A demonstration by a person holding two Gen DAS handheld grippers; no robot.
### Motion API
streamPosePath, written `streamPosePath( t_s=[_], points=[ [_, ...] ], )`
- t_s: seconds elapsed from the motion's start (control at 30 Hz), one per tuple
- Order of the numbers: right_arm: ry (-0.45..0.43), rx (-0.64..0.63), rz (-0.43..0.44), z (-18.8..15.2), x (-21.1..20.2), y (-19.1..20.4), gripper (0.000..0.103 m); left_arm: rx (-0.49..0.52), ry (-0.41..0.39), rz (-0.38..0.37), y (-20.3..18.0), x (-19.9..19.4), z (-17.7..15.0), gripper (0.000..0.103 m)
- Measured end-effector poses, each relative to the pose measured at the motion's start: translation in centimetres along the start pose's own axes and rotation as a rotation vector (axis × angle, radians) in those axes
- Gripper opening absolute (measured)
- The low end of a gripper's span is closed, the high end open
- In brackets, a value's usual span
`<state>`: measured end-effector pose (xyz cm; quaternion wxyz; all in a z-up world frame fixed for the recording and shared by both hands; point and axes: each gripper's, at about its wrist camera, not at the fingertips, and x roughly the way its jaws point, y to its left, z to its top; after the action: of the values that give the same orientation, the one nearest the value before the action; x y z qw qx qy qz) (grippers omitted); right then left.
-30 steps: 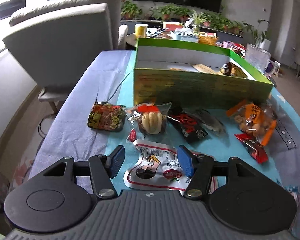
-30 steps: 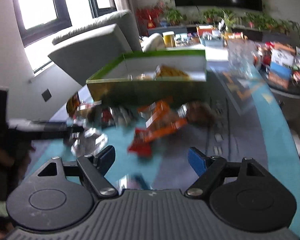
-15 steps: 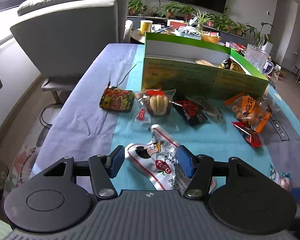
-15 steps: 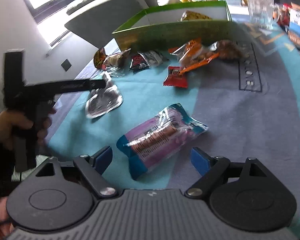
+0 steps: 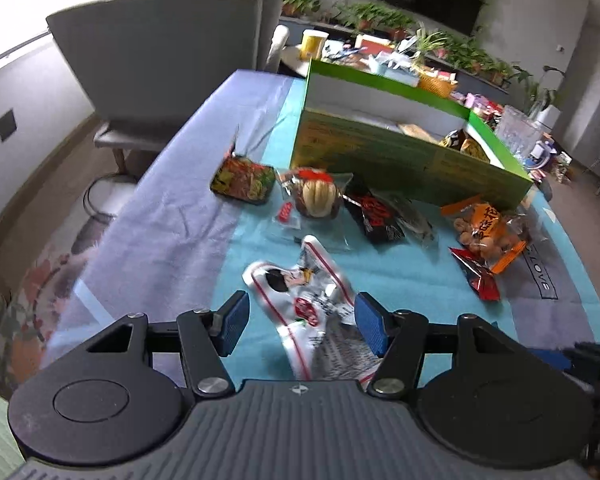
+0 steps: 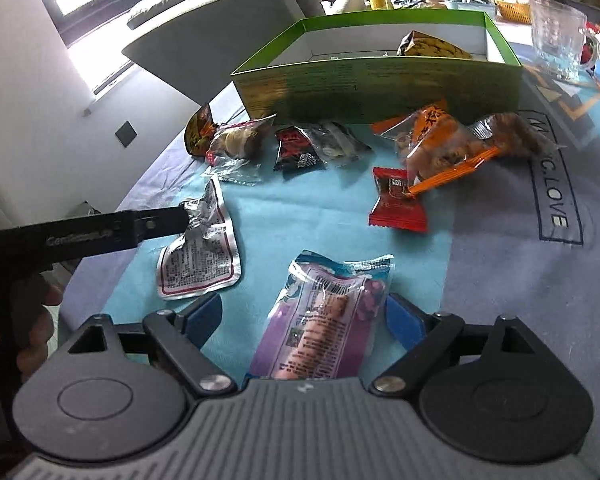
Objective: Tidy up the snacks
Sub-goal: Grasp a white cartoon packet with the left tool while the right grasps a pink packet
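We see the tabletop [image 6: 500,272] filling most of both views under a blue and lilac cloth. At top centre of the right wrist view stands the green box [image 6: 380,84], open, with a yellow bag [image 6: 432,46] inside near its right end. Below the box lies a row of snacks: an orange pack [image 6: 436,140] at centre right, a red candy [image 6: 398,200] just beneath it and touching its orange edge, a black packet [image 6: 298,152] at centre, and a clear-wrapped bun [image 6: 236,140] to its left.

The purple snack pack [image 6: 324,320] lies flat at lower centre between the right gripper [image 6: 304,318] fingers, which stand spread wide with a gap on either side, grasping nothing.

At left in that view the left gripper [image 5: 298,322] reaches in, held by a hand [image 6: 24,320] at the lower left edge. The silver pouch [image 5: 300,296] sits between its fingers at lower centre of the left wrist view; its right finger seems to touch the foil, the left stands clear, though blur makes that uncertain.
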<state>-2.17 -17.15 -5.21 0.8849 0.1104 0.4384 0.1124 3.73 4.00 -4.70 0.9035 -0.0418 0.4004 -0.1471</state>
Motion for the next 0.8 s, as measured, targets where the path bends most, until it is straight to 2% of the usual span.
streamPosePath(
  t_s=[0.07,0.17,0.23,0.4,0.43,0.5,0.6,0.8],
  points=[
    [-0.010,0.000,-0.015,-0.2,-0.4,0.1,0.087,-0.030,0.021,0.027,-0.5,0.7,0.1,0.056],
    [-0.037,0.005,-0.032,-0.4,-1.2,0.1,0.087,-0.023,0.038,0.056,-1.6,1.5,0.1,0.056],
    [-0.045,0.000,-0.034,-0.6,-1.5,0.1,0.087,-0.009,0.043,0.089,-2.4,2.3,0.3,0.062],
    [-0.016,-0.023,-0.026,-0.8,-1.0,0.5,0.087,0.100,0.012,0.177,-4.0,4.1,0.5,0.064],
    [-0.012,-0.024,-0.024,-0.9,-1.0,0.5,0.087,0.116,0.001,0.168,-4.1,4.2,0.5,0.064],
    [-0.009,-0.023,-0.025,-1.0,-0.9,0.4,0.087,0.132,-0.012,0.121,-3.8,3.9,0.3,0.056],
    [-0.006,-0.012,-0.031,-1.0,-0.8,0.4,0.087,0.148,-0.012,0.048,-3.4,3.3,0.1,0.055],
    [-0.001,-0.044,-0.059,-0.9,-0.3,0.9,0.085,0.161,-0.057,-0.021,-2.9,1.5,-0.2,0.054]
  ],
)
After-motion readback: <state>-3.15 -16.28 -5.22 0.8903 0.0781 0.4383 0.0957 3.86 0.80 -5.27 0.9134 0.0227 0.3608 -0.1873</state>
